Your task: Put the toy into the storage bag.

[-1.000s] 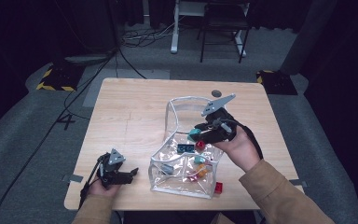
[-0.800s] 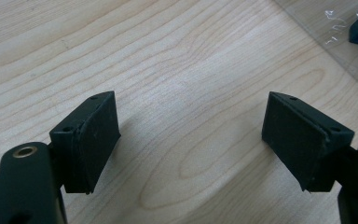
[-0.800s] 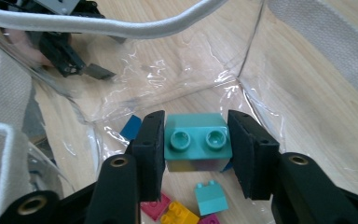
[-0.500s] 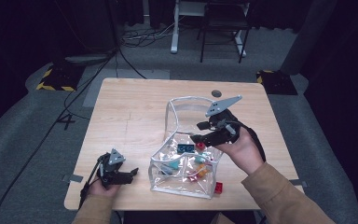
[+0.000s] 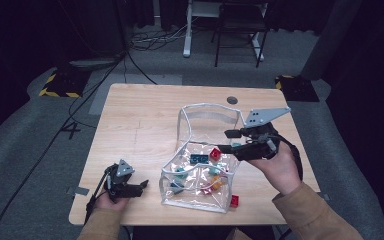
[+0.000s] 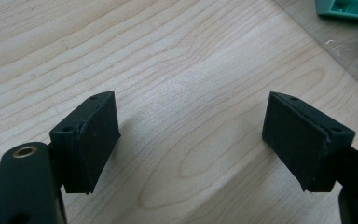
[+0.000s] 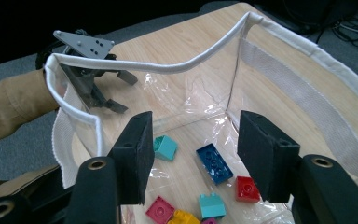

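A clear bag [image 5: 210, 106] with a white rim stands on the wooden table [image 5: 140, 120] and holds several toy bricks. Among them are a red brick [image 5: 215, 154] and a blue brick [image 5: 198, 159]. My right gripper [image 5: 225, 141] hovers over the bag's right side and points left. Its jaws have just swung open and eased in a little, with nothing between them. In the right gripper view my right gripper [image 7: 193, 149] looks down into the bag [image 7: 168, 67] at a blue brick [image 7: 214, 163], a red brick [image 7: 248, 188] and a teal brick [image 7: 165, 148]. My left gripper [image 5: 141, 187] rests open on the table left of the bag.
Another red brick [image 5: 234, 201] lies on the table outside the bag's front right corner. A round grommet hole [image 5: 232, 100] sits near the table's far edge. Bare wood [image 6: 191, 70] lies under my left gripper [image 6: 191, 140], with the bag's wall [image 6: 326, 51] at the upper right.
My right gripper has drawn up and to the right, away from the red brick in the bag, and its jaws have spread apart. My left gripper has stayed put.
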The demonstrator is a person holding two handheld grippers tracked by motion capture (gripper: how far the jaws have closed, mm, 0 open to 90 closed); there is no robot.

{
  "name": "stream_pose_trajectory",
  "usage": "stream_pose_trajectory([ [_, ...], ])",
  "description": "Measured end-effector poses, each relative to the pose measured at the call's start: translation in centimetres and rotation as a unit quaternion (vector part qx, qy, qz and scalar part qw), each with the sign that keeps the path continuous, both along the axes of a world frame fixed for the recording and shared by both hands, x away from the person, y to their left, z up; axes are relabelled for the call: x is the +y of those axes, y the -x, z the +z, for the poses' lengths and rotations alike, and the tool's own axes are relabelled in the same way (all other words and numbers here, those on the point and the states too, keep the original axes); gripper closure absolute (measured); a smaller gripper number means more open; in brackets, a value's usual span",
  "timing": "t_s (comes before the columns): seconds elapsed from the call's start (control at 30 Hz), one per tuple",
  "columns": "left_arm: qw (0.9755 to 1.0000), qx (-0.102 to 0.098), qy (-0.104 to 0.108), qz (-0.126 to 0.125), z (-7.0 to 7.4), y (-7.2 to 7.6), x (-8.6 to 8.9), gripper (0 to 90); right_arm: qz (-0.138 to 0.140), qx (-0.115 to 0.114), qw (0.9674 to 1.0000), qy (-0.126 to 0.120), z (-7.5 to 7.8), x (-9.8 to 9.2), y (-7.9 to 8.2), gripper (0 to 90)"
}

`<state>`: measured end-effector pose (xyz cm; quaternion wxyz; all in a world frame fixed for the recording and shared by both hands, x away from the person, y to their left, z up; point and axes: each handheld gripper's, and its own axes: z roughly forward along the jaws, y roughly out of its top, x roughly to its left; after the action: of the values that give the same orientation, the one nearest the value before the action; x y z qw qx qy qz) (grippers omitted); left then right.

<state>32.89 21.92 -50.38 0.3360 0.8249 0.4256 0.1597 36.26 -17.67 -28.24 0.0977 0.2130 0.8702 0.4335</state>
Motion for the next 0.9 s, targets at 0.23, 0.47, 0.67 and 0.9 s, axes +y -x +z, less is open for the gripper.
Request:
stream_pose_trajectory([
  [0.23,1.0000,0.001,0.000,-0.001,0.0,0.0,0.0,18.8,-0.009,-0.008,0.9998,-0.013,0.6,-1.9,1.2,45.6],
  [0.47,1.0000,0.000,0.000,-0.001,0.0,0.0,0.0,18.7,-0.023,-0.012,0.9993,-0.026,0.9,-4.2,2.5,45.0],
  [0.67,1.0000,0.000,0.000,-0.001,0.0,0.0,0.0,18.7,-0.038,-0.014,0.9987,-0.032,0.8,-6.0,3.3,44.1],
  [0.9,1.0000,0.000,0.000,-0.001,0.0,0.0,0.0,18.7,-0.054,-0.011,0.9978,-0.037,0.3,-7.7,3.9,44.0],
])
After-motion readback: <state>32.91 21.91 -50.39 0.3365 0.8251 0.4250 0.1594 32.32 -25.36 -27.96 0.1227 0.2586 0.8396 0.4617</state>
